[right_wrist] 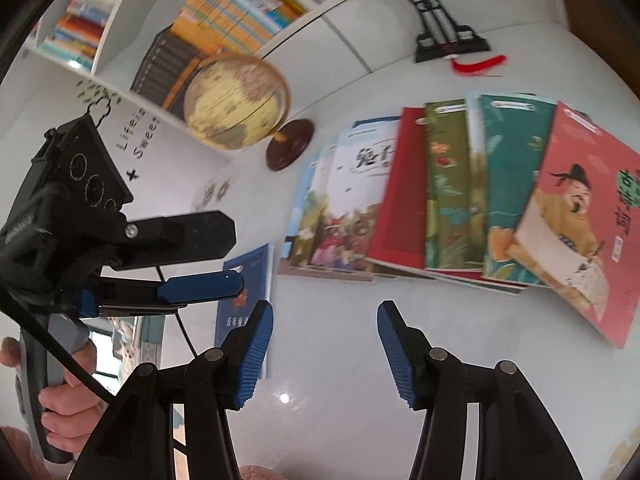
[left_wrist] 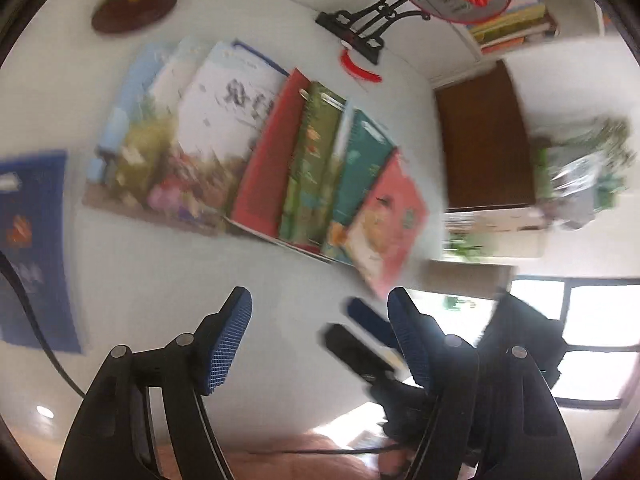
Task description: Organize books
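Note:
Several picture books [left_wrist: 256, 152] lie fanned out and overlapping on the white table [left_wrist: 160, 272], with a pink book [left_wrist: 388, 220] at the right end. In the right wrist view the same fan of books [right_wrist: 440, 200] ends in the pink book [right_wrist: 580, 220]. A separate dark blue book [right_wrist: 244, 300] lies flat to the left, and it also shows as the blue book [left_wrist: 32, 248] in the left wrist view. My left gripper [left_wrist: 320, 340] hangs open and empty above the table in front of the fan. My right gripper [right_wrist: 326, 356] is open and empty too.
A globe [right_wrist: 236, 104] on a round wooden base stands behind the books. A round red fan ornament on a black stand [right_wrist: 444, 40] sits at the back. Bookshelves [right_wrist: 224, 12] full of books line the wall. A hand [right_wrist: 64, 400] holds the left gripper [right_wrist: 236, 258] beside the blue book.

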`<state>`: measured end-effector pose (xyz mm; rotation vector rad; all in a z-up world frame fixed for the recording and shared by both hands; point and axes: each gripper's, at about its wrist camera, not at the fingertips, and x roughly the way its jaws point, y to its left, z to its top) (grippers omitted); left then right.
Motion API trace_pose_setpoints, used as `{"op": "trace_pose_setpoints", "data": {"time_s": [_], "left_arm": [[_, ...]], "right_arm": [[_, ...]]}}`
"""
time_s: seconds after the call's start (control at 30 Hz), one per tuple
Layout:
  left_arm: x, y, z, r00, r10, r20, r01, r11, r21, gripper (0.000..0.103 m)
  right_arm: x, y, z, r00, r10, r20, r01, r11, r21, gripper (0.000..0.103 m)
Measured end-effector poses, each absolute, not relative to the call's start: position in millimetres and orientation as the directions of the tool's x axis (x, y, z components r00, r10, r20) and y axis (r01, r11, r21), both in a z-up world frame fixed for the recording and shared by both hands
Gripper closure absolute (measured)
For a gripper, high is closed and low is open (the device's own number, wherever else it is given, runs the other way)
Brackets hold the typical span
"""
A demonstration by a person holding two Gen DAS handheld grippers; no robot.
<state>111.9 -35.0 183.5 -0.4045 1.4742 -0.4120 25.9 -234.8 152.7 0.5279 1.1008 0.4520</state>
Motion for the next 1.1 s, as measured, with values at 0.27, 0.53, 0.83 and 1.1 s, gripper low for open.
{"op": "trace_pose_setpoints", "data": {"time_s": [0.27, 0.53, 0.83, 1.1], "left_arm": [[120.9, -82.3, 194.5, 0.264, -0.177, -0.948, 0.18, 0.975, -0.131, 0.034], [125.6, -118.8, 181.0, 0.36, -0.081, -0.929, 0.251, 0.968, 0.013, 0.034], [134.6, -150.5, 157.6, 0.413, -0.029, -0.91, 0.334, 0.934, 0.122, 0.034], [141.6, -181.9, 126.6, 0.327, -0.204, -0.923, 0.479, 0.877, -0.025, 0.034]], "right_arm": [[28.2, -273.4, 153.9, 0.449, 0.515, -0.73, -0.042, 0.828, 0.559, 0.05], [30.2, -312.9, 153.9, 0.546, 0.393, -0.74, 0.001, 0.883, 0.47, 0.048], [30.3, -354.1, 127.1, 0.597, 0.321, -0.735, 0.073, 0.891, 0.448, 0.048], [29.0, -376.9, 99.4, 0.63, 0.189, -0.754, 0.158, 0.918, 0.363, 0.048]]}}
